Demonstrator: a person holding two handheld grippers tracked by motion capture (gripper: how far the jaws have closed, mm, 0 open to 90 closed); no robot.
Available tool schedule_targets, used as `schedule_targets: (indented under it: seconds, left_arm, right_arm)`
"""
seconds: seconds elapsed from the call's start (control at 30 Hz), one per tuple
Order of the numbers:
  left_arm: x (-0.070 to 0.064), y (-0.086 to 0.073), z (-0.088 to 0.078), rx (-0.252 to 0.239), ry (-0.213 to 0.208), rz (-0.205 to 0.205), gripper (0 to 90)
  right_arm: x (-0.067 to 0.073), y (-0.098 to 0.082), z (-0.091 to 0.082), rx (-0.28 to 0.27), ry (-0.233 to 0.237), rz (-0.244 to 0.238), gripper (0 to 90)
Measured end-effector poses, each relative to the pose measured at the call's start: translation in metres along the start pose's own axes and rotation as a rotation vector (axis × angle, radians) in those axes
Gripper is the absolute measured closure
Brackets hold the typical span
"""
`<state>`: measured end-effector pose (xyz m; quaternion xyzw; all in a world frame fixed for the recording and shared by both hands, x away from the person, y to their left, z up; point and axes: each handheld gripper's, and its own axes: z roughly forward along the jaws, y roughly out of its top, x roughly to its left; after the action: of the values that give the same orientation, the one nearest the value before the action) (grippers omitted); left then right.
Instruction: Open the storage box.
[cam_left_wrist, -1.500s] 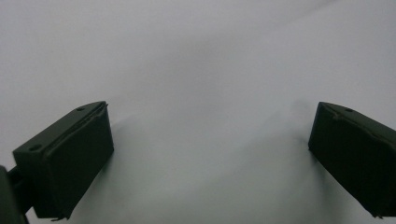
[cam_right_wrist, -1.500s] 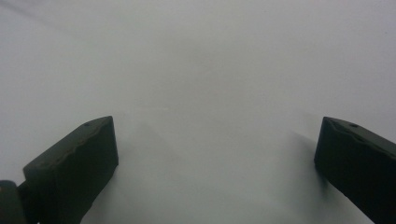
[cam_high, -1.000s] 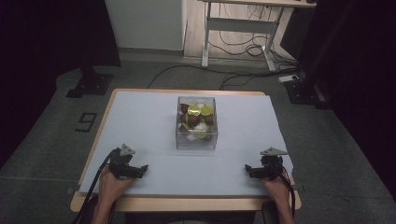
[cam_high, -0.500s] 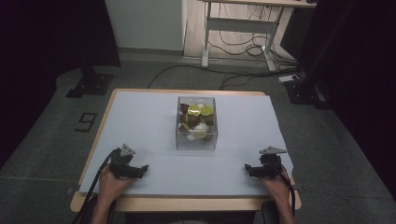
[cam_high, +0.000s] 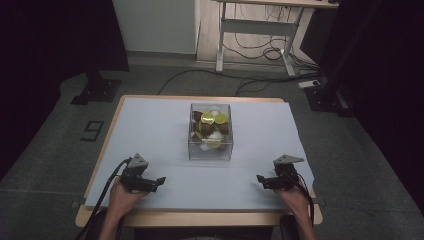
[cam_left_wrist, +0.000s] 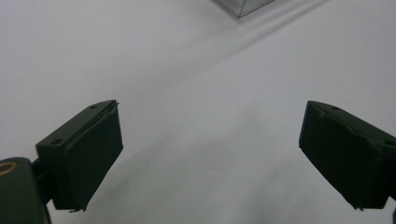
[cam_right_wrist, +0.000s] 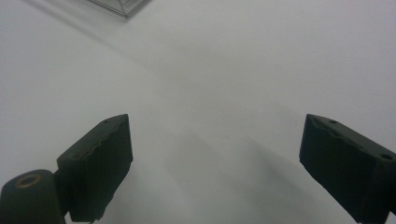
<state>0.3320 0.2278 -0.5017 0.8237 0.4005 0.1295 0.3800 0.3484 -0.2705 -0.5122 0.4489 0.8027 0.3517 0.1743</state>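
High view: the clear box (cam_high: 210, 132) of small items is sitting upright mid-tabletop (cam_high: 150, 125), far of both grippers, squarish, with no long axis to speak of. The left gripper (cam_high: 158, 181) and right gripper (cam_high: 260, 179) are resting at the near edge, about equally distant.

Left gripper view: jaws are spread, having just been closing slightly, nothing between; a box corner (cam_left_wrist: 243, 7) is lying ahead-right.

Right gripper view: jaws likewise (empty); probably the box's corner (cam_right_wrist: 122, 7) ahead-left.

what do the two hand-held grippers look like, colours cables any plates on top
Both are black. The left hand-held gripper and the right hand-held gripper each carry a grey three-cornered plate on top and trail a black cable back past the forearm. Up close, each has two blocky black jaws with flat inner pads and small screw holes along the top edge; a brass-coloured ring sits on the body at lower left. No sleeves are visible on the forearms.
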Motion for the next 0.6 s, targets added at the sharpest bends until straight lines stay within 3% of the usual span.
schedule_targets:
  seconds: [0.3, 0.6]
  left_arm:
    - [-0.013, 0.013, 0.005, -0.027, -0.053, 0.033, 7.5]
    - [-0.027, 0.032, 0.017, -0.032, -0.075, 0.062, 7.1]
  right_arm:
    - [0.010, 0.011, 0.002, -0.026, 0.033, -0.034, 6.4]
    - [0.018, 0.022, 0.003, -0.049, 0.064, -0.065, 3.5]
